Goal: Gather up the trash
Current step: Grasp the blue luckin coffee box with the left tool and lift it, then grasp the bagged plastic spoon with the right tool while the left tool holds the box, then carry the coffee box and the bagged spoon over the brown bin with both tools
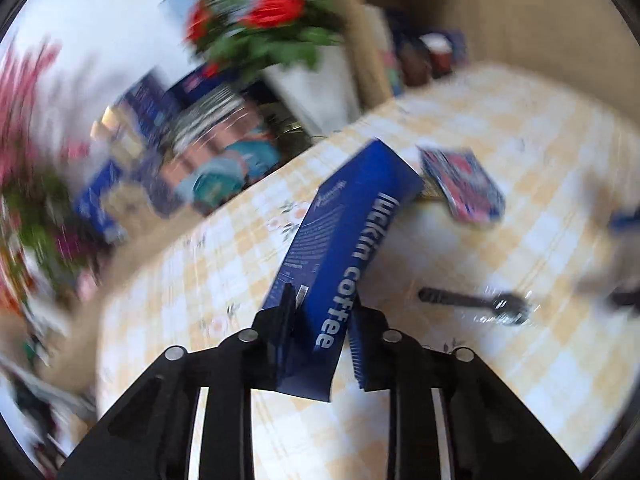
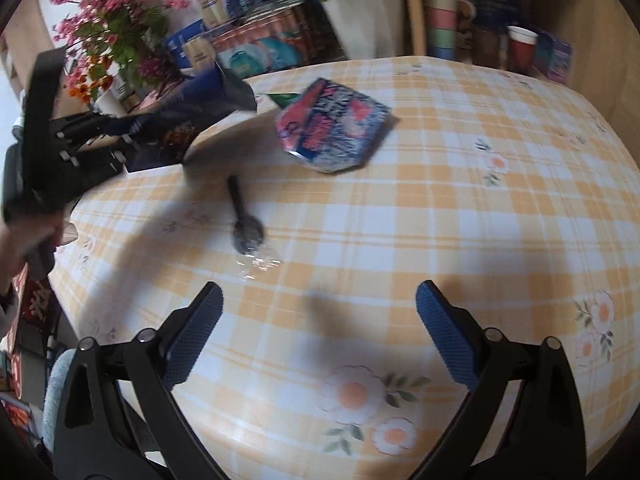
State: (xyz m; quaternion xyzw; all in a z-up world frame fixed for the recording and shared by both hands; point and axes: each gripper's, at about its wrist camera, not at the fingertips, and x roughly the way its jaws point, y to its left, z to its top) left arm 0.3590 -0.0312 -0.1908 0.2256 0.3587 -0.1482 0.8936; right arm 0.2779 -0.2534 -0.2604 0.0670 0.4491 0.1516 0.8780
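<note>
My left gripper [image 1: 320, 312] is shut on a blue "luckin coffee" paper bag [image 1: 348, 236] and holds it lifted above the table; the view is motion-blurred. From the right wrist view the left gripper [image 2: 116, 136] and the blue bag [image 2: 208, 92] show at the left table edge. A crumpled blue and pink wrapper [image 2: 332, 128] lies on the table, also in the left view [image 1: 464, 184]. A black plastic spoon in clear wrap [image 2: 246, 220] lies nearer, also in the left view [image 1: 476, 304]. My right gripper [image 2: 320, 320] is open and empty above the table.
The table has a yellow checked cloth with flowers [image 2: 480, 240]. Behind it stand a white planter [image 2: 364, 16], pink flowers [image 2: 108, 28], boxes, stacked cups [image 2: 440, 12] and a red cup [image 2: 520, 48].
</note>
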